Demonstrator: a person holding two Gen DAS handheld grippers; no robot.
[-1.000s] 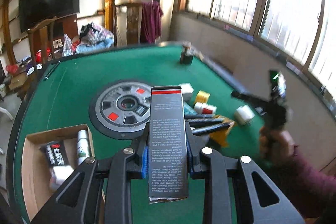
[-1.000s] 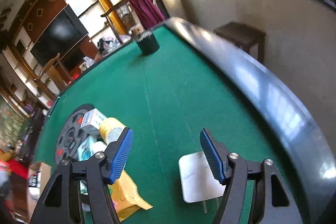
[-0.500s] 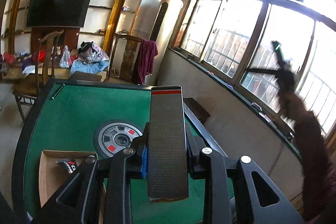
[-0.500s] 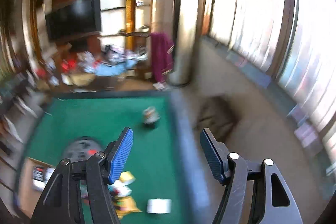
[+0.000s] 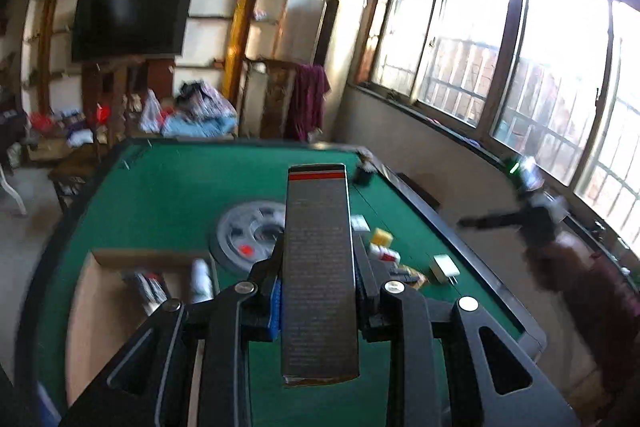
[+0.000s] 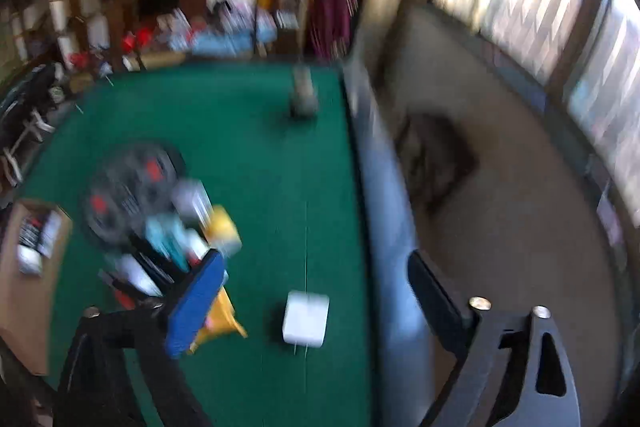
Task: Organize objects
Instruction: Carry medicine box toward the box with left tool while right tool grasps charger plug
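Sunlit living room, big windows on one side, TV wall at the far end. Green felt counter (image 5: 168, 195) carries a grey disc at its middle, an open cardboard box (image 5: 120, 269) at its near-left, and a loose cluster of small items right of centre.

Left tool (image 5: 318, 283): clamped on a long dark carton (image 5: 320, 267), red stripe at the far end. The carton's long axis runs straight along the fingers, pointing away over the counter. The cardboard box lies below and to the left of it; a white bottle and a dark packet are already inside.

Right tool (image 6: 312, 307): jaws apart and just been opening wider, nothing between the pads. View is blurred. A white block (image 6: 306, 319) lies on the felt below the gap between the fingers, near the counter's right rim; the yellow and teal clutter (image 6: 192, 239) sits by the blue pad, to its left.

Judgement: left hand is nearer the box, so the carton should swing left and down, lengthwise along the box. The right hand is better placed for the white block.
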